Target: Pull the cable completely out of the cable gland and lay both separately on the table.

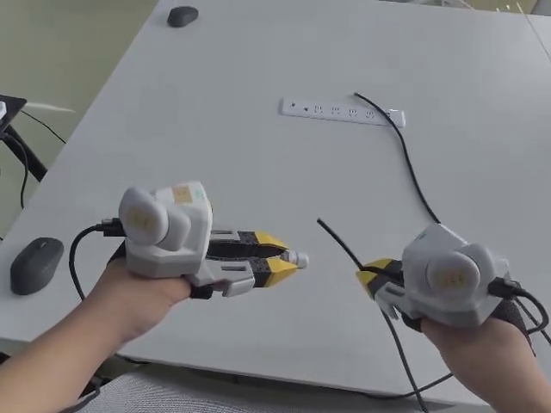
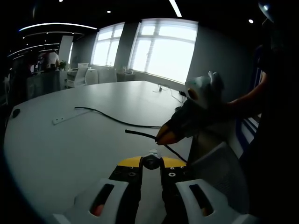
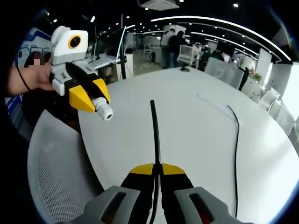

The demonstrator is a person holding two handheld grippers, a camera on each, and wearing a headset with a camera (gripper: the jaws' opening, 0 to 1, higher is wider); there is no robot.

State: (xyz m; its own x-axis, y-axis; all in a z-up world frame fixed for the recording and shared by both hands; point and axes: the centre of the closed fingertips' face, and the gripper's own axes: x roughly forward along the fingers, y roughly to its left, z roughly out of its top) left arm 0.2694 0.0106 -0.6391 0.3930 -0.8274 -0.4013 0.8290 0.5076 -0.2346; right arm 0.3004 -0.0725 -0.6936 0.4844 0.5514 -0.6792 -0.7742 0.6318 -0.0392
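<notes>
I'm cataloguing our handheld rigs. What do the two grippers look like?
The left gripper and right gripper match: rounded light-grey housings with a small yellowish label, black jaws with yellow tips, and a black lead trailing from the rear.

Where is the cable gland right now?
Head view, lower middle: cable gland pinched in the left gripper, clear of the cable held by the right gripper.

At centre frame in the head view, most of the cable gland [image 1: 297,258] is sitting buried between the left gripper's [image 1: 284,259] jaws, only its pale tip poking out. The cable [image 1: 340,245] is disappearing into the right gripper's [image 1: 368,277] jaws at lower right, then running off the bottom edge. A second black cord [image 1: 412,172] is slipping behind that gripper's body.
</notes>
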